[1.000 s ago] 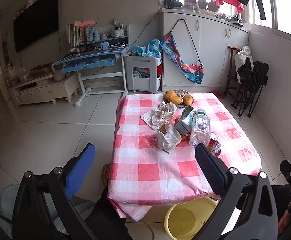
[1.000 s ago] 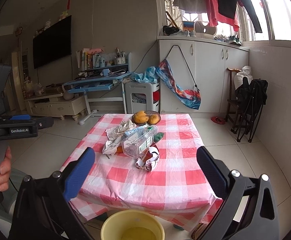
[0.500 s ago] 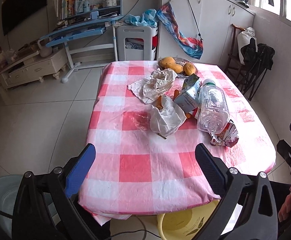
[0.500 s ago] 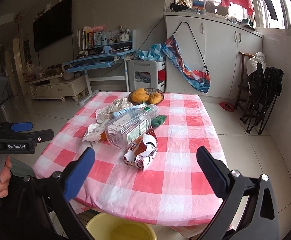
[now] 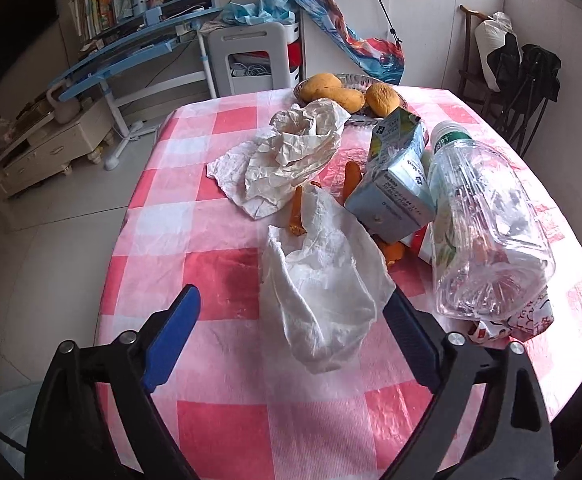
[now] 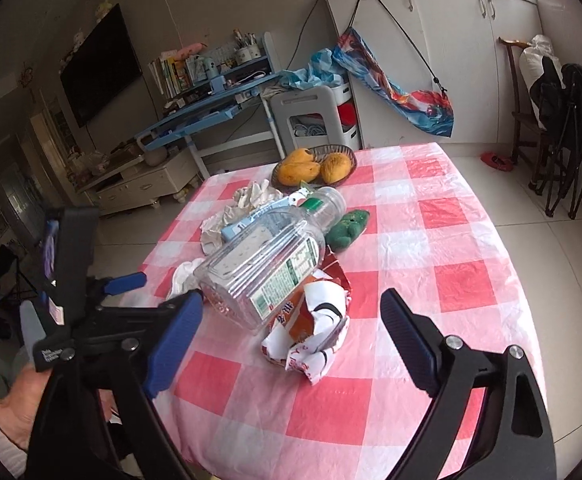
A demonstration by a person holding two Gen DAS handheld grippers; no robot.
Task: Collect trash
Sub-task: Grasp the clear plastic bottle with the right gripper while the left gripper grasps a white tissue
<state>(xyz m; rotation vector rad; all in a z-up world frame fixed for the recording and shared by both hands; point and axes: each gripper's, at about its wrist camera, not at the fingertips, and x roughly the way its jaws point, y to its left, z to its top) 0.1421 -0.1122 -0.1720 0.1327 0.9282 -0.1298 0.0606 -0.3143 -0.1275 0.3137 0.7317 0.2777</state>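
While both the left gripper (image 5: 289, 322) and right gripper (image 6: 291, 320) hang spread and empty, tissue (image 5: 323, 292), bottle (image 6: 267, 264) and wrapper (image 6: 311, 332) remain uncollected mid-frame on the worktop (image 6: 451, 240).

White cabinets (image 6: 451, 60), blue desk (image 6: 207, 114), wall TV (image 6: 99, 68).

From my left tongs, the clear bottle (image 5: 487, 224) covers most of the red-and-white wrapper (image 5: 507, 322), and the white napkin (image 5: 323, 284) hides parts of the orange peels (image 5: 297, 212). The carton (image 5: 395, 184) blocks the near rim of the fruit dish (image 5: 351, 78). From my right tongs, the carton (image 6: 247, 226) shows only a sliver behind the bottle (image 6: 267, 264); its label print is too small to read.
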